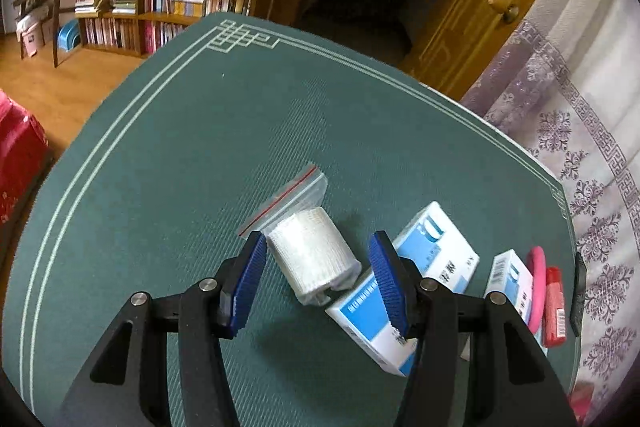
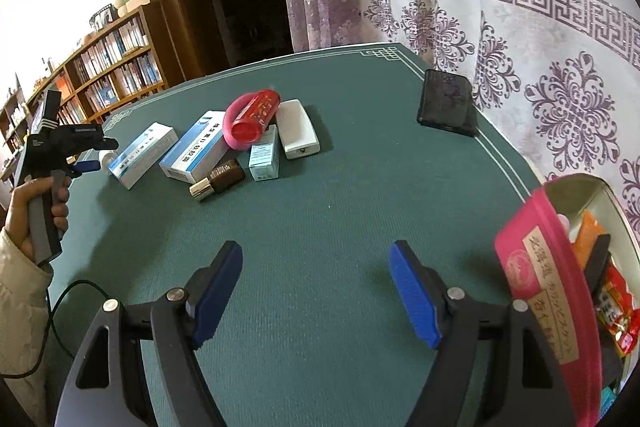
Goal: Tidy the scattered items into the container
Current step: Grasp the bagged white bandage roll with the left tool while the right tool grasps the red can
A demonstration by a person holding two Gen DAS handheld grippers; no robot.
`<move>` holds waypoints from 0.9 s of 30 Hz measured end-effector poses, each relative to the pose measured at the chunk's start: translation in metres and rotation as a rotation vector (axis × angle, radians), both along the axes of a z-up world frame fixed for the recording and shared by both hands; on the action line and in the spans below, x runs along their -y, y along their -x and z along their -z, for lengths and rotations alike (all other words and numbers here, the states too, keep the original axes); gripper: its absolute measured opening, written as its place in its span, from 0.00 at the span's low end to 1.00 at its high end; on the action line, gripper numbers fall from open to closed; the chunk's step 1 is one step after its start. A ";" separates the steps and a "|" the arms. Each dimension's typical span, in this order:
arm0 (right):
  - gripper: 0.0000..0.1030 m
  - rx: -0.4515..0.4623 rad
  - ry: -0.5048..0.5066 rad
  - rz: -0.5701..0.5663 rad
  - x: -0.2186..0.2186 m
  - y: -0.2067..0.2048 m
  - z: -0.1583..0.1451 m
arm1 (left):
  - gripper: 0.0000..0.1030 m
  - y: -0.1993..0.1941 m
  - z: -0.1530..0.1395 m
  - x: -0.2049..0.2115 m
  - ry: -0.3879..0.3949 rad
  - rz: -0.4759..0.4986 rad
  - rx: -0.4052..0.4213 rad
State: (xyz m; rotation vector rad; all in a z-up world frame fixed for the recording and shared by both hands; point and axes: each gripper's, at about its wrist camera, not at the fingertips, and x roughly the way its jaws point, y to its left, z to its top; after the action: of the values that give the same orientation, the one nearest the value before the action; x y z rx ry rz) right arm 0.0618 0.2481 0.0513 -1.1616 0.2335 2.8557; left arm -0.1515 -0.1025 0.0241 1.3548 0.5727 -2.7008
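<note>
Two blue-white boxes [image 2: 142, 155], one gauze roll [image 1: 314, 253], one phone [image 2: 447, 103].

**Green bench, purple curtain, bright clutter**

The bench [image 2: 320, 227] was covered in dark green with pale double lines and a fret corner. Behind it hung a white curtain [image 2: 520, 27] with purple key-pattern and floral motifs. The boxes [image 2: 192, 151] were white and blue, the ring [image 2: 232, 131] pink, the tube [image 2: 256, 115] red, the container [image 2: 552, 291] pink-lidded. Each tool [image 2: 316, 291] was black with blue pads [image 2: 412, 299].
</note>
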 end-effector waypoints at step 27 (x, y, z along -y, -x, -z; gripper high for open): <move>0.67 -0.005 0.008 -0.052 0.039 0.142 0.002 | 0.38 -0.022 -0.026 -0.018 0.049 0.078 -0.140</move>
State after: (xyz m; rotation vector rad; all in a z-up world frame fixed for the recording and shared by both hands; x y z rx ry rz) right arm -0.0800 0.2093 0.0490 -1.1792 0.2185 2.9059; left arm -0.1295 -0.0840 0.0505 1.2084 0.4698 -2.8694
